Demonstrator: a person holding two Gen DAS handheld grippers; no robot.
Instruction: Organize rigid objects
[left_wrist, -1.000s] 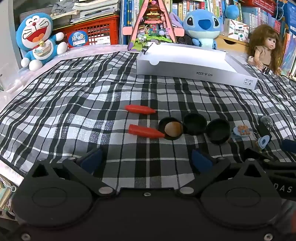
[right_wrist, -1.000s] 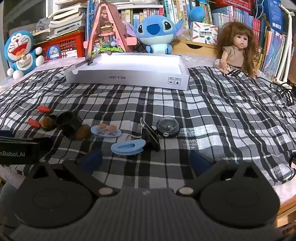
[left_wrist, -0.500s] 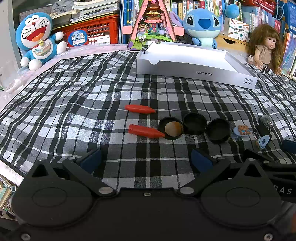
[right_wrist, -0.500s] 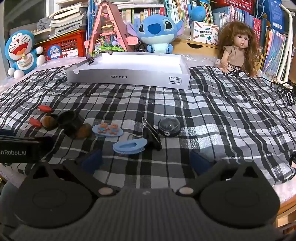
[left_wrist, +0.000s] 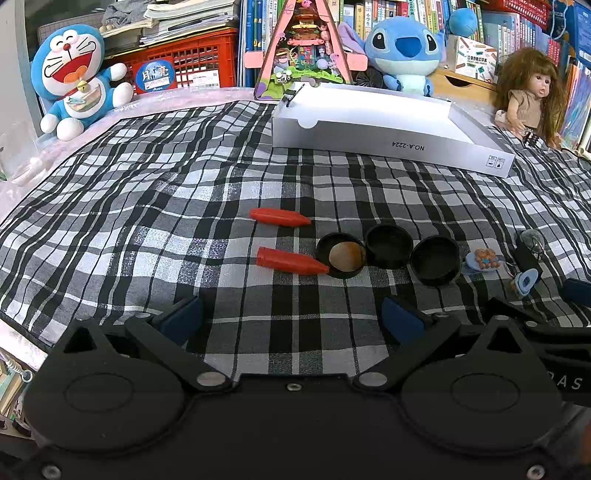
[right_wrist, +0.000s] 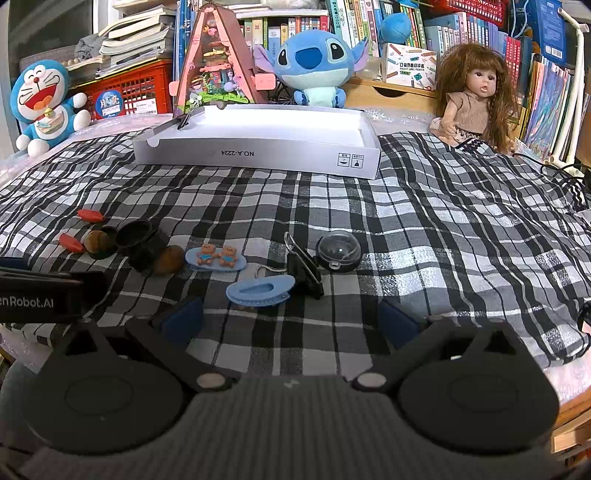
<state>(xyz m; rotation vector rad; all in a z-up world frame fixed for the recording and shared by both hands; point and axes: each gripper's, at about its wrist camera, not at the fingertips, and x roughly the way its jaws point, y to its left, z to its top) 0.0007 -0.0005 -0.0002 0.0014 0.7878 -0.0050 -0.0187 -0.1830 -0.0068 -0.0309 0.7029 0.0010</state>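
Note:
Small items lie on the plaid cloth. Two red caps (left_wrist: 279, 216) (left_wrist: 291, 261) lie left of three black round cups (left_wrist: 388, 246); one cup holds a brown disc (left_wrist: 346, 256). In the right wrist view I see a bear hair clip (right_wrist: 216, 257), a blue clip (right_wrist: 260, 292), a black binder clip (right_wrist: 304, 271) and a clear dome (right_wrist: 338, 252). A white open box (left_wrist: 380, 127) (right_wrist: 258, 142) stands at the back. My left gripper (left_wrist: 291, 319) is open and empty, short of the cups. My right gripper (right_wrist: 290, 319) is open and empty, just short of the blue clip.
Plush toys (left_wrist: 75, 79) (left_wrist: 402, 51), a toy house (left_wrist: 304, 48), a doll (right_wrist: 472, 96) and a red crate (left_wrist: 192, 62) line the back edge before bookshelves. A cable (right_wrist: 565, 173) lies at the far right. The left gripper's body (right_wrist: 40, 295) shows at the right view's left edge.
Both grippers have crept slightly forward toward the items. No object has moved, and both stay open.

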